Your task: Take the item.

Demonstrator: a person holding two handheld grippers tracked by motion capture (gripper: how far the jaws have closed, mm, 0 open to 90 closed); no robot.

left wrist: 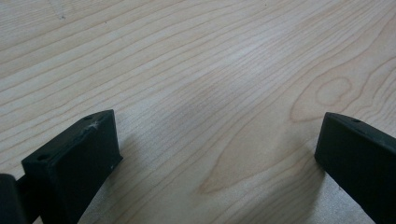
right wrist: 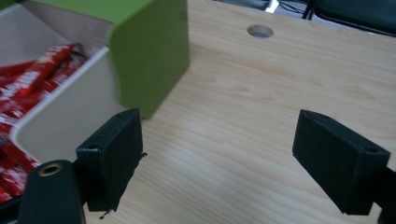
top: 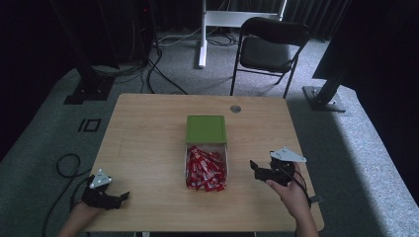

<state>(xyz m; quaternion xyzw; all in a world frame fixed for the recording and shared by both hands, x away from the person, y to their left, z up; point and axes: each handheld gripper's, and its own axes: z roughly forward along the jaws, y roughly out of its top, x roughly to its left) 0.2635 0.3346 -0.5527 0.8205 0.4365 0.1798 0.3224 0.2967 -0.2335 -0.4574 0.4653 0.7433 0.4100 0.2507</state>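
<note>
I'm holding both grippers low over the surface (top: 148,128), nothing grasped. Left gripper (top: 123,196) is sitting at the near left corner, well apart from the work; in the left gripper view its jaws are standing wide with bare wood grain between them. Right gripper (top: 254,165) is near the right side of the white tray (top: 227,160), jaws pointing toward it, also spread wide, empty; in the right gripper view I'm seeing plain wood between the jaws and the tray wall (right wrist: 70,116) just beside the left jaw.

Tray is sitting mid-surface, pulled out toward me from the green box (top: 206,129), which is covering its far end. Red sachets (top: 205,169) are piled in the open part, heaped up to the near edge; can't tell whether any are spilling over it.

Progress call: I'm judging this as barely begun on the grasp side. Tray is already standing open, sachets exposed, but nothing is being touched. Left to do, my guess: closing in with the right gripper on the tray or a sachet, left gripper probably bracing the green box.
</note>
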